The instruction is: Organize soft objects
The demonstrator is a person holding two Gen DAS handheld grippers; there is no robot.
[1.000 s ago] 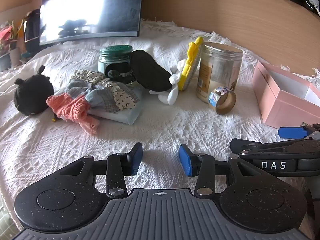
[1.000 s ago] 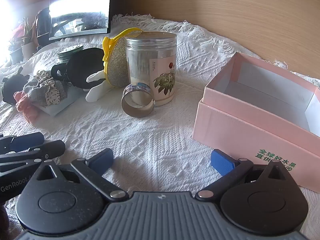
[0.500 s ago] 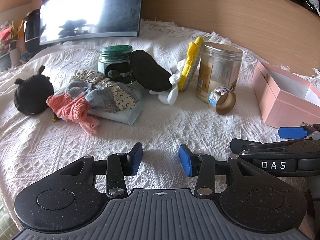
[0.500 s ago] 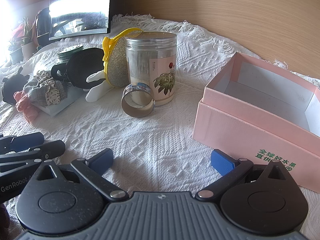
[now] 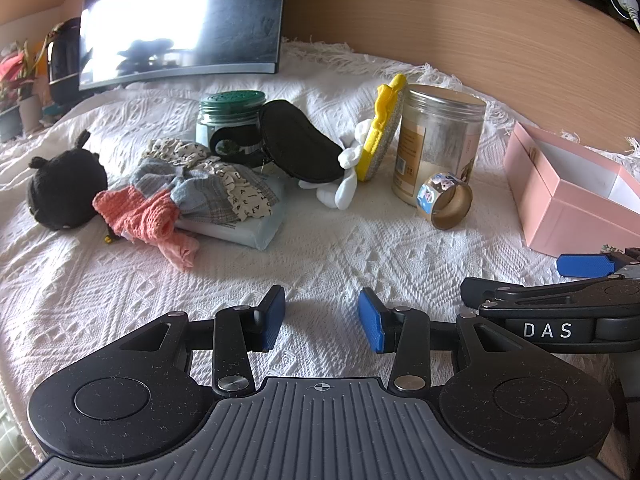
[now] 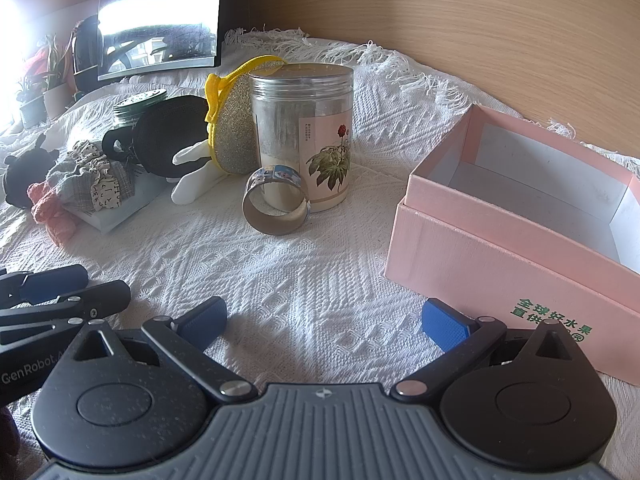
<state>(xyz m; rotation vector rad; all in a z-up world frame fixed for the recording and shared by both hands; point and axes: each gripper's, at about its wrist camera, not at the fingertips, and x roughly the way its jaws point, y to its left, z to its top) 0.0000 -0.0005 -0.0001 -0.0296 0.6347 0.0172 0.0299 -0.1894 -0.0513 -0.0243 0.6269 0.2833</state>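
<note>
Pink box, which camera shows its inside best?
The right wrist view: the pink box sits close, its bare white floor and walls open to the camera. The left wrist view catches it at the right edge, mostly its outer side, with little of the interior.

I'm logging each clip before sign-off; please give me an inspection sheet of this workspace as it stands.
Surface: white woven cloth with fringed edge, covering the whole work area.
Job's things: black plush toy; coral knit cloth and patterned grey fabrics heaped on a pale blue pack; black fabric pouch; white plush piece; open, empty pink cardboard box.
Clutter: clear plastic jar with flower label; tape roll leaning on it; yellow-edged scrubbing pad; green-lidded jar.
Grippers: left gripper and right gripper open, holding nothing.
Cables: white cable at the top corner of the left view.
Surroundings: dark monitor, wooden panel, potted plants.
</note>
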